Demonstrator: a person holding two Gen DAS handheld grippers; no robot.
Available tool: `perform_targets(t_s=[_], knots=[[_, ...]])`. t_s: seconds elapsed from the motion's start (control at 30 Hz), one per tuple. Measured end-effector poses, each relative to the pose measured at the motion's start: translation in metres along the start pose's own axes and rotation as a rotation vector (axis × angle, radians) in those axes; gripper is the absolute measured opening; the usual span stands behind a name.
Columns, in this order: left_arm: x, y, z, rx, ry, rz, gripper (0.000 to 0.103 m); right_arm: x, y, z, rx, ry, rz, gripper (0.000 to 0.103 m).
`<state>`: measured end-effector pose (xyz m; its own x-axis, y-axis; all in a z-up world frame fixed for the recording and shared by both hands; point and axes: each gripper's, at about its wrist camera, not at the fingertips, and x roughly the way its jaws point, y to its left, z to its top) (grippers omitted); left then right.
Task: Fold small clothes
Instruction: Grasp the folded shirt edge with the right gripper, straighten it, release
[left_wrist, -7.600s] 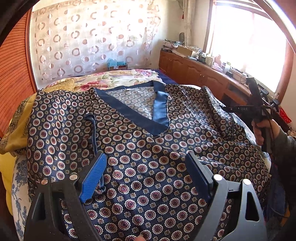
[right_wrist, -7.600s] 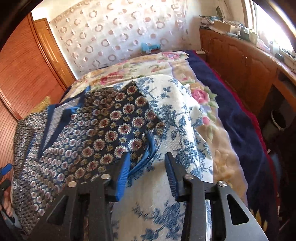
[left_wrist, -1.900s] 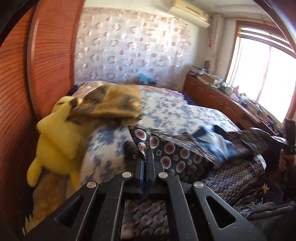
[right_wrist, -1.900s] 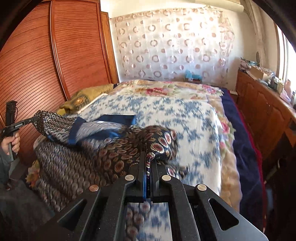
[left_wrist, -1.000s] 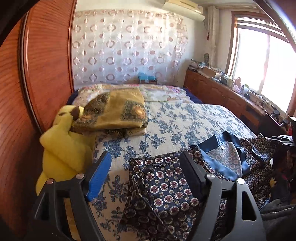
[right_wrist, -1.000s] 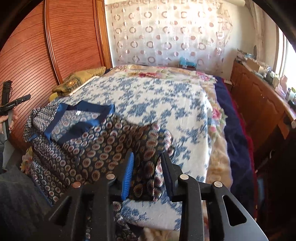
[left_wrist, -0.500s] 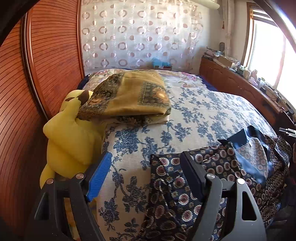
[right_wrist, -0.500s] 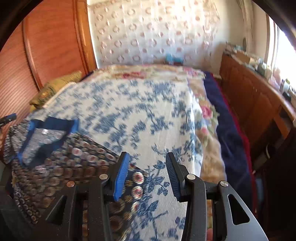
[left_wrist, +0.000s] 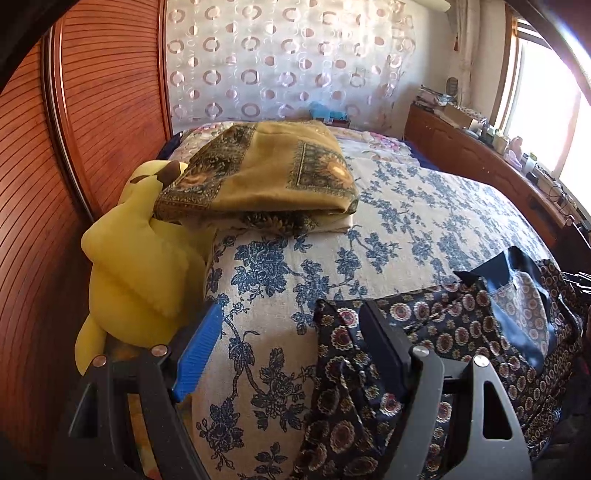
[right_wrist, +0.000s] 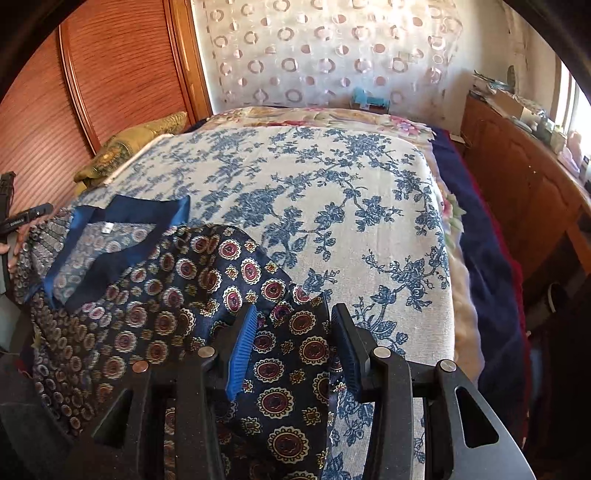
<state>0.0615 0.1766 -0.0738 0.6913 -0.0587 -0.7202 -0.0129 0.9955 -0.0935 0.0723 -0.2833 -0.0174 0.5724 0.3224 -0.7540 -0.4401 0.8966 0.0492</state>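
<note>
Navy satin top with medallion print (left_wrist: 436, 332) lies at 4 o'clock in the left wrist view, draped over the near edge of the blue-floral cream bedspread (left_wrist: 388, 229). Left gripper (left_wrist: 291, 354) stands released, jaws wide apart; the blue pad hangs over bare bedspread, the dark finger over the top's corner, nothing clamped. Folded ochre patterned blanket (left_wrist: 266, 173) sits at 11 o'clock, touching a yellow plush toy (left_wrist: 136, 254) at 9 o'clock beside the reddish slatted wooden wardrobe (left_wrist: 107, 103).

Right wrist view: the top (right_wrist: 177, 291) spreads from centre to 8 o'clock, its plain blue neckband at 9 o'clock. Right gripper (right_wrist: 295, 339) at 6 o'clock is opening; a fold of the top lies between its jaws, pads clear of it. Wooden cabinets (right_wrist: 517, 173) line 3 o'clock.
</note>
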Motion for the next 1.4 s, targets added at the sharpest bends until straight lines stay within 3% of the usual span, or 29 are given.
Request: perform_targets(t_s=[0.2,0.23,0.27,0.33,0.47,0.67,0.8,0.93,1.07,1.13,1.27,1.4], knots=[[0.006,0.003,0.000,-0.006,0.016,0.006,0.077,-0.011,0.004,-0.001,0.008,-0.036,0.025,0.045],[0.006,0.003,0.000,-0.005,0.017,0.005,0.077,-0.015,0.007,-0.003,0.002,-0.044,0.026,0.042],[0.006,0.002,-0.001,-0.004,0.019,0.005,0.077,-0.019,0.009,-0.005,-0.005,-0.051,0.026,0.024],[0.007,0.001,-0.002,0.000,0.023,0.004,0.077,-0.023,0.015,-0.009,-0.021,-0.034,0.058,0.004],[0.006,-0.001,-0.001,0.002,0.019,-0.002,0.077,-0.037,0.029,-0.012,-0.041,-0.063,0.086,0.003],[0.001,-0.009,0.002,0.017,0.002,-0.016,0.077,-0.043,0.064,-0.017,-0.076,-0.043,0.247,0.003],[-0.001,-0.015,0.002,0.022,-0.005,-0.029,0.077,-0.029,0.077,-0.025,-0.138,0.009,0.194,0.003],[0.001,-0.017,0.002,0.028,-0.002,-0.028,0.077,-0.033,0.068,-0.019,-0.112,-0.011,0.152,0.007],[0.002,-0.015,0.002,0.024,0.001,-0.024,0.077,-0.058,0.061,-0.014,-0.099,-0.076,0.105,0.036],[0.003,-0.014,0.002,0.022,0.000,-0.023,0.077,-0.070,0.051,-0.010,-0.078,-0.115,0.063,0.045],[0.003,-0.014,0.002,0.023,-0.001,-0.025,0.077,-0.078,0.023,-0.009,-0.034,-0.153,-0.031,0.046],[0.004,-0.016,0.003,0.027,0.001,-0.024,0.077,-0.059,-0.001,-0.017,0.037,-0.126,-0.096,0.046]])
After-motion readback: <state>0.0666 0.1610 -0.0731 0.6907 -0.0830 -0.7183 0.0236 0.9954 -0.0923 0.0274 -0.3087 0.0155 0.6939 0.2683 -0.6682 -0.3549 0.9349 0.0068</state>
